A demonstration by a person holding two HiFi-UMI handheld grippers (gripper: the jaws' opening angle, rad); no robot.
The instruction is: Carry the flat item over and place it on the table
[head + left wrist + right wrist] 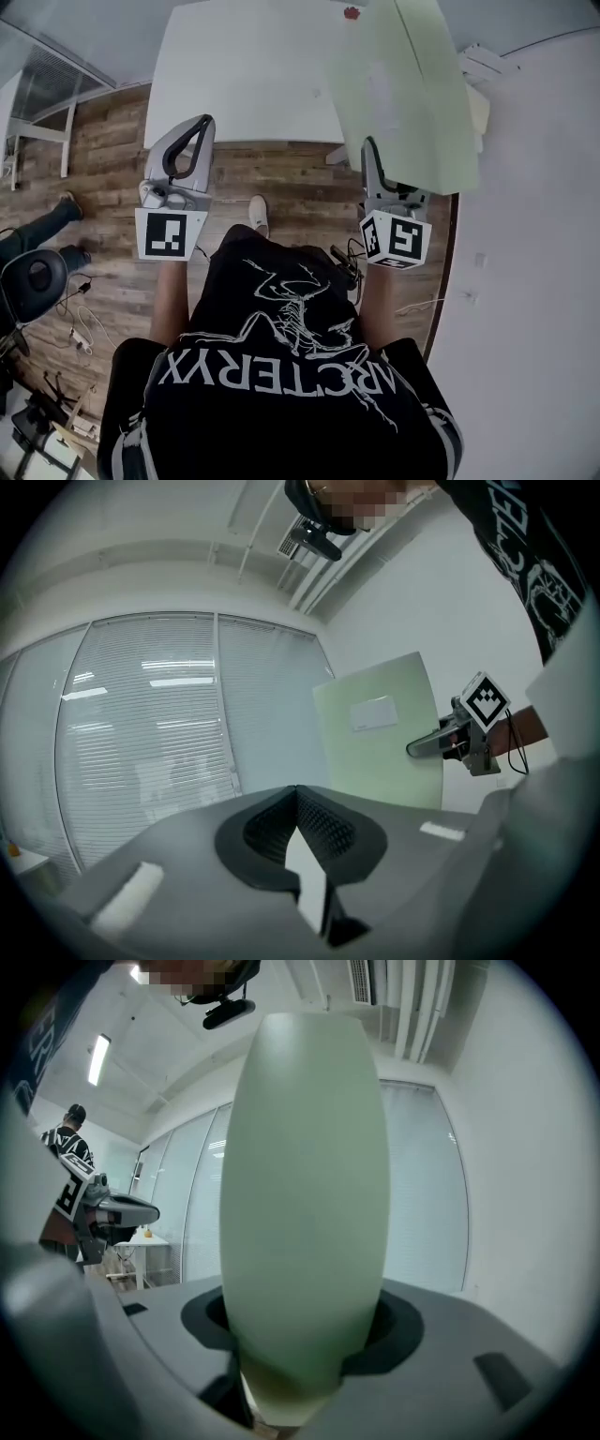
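The flat item is a pale green board (412,94) with a small white label, standing up on edge; it also shows in the left gripper view (380,752). My right gripper (372,155) is shut on its lower edge, and the board (305,1194) fills the middle of the right gripper view. A white table (244,75) lies ahead, just beyond both grippers. My left gripper (200,127) hovers near the table's near edge, shut, with nothing between its fingertips (296,794). The board's upper end leans over the table's right side.
A small red thing (352,12) lies at the table's far edge. A white wall (534,234) runs close along the right. On the wooden floor at the left are another person's leg (37,230), a dark chair (33,277) and cables (80,328).
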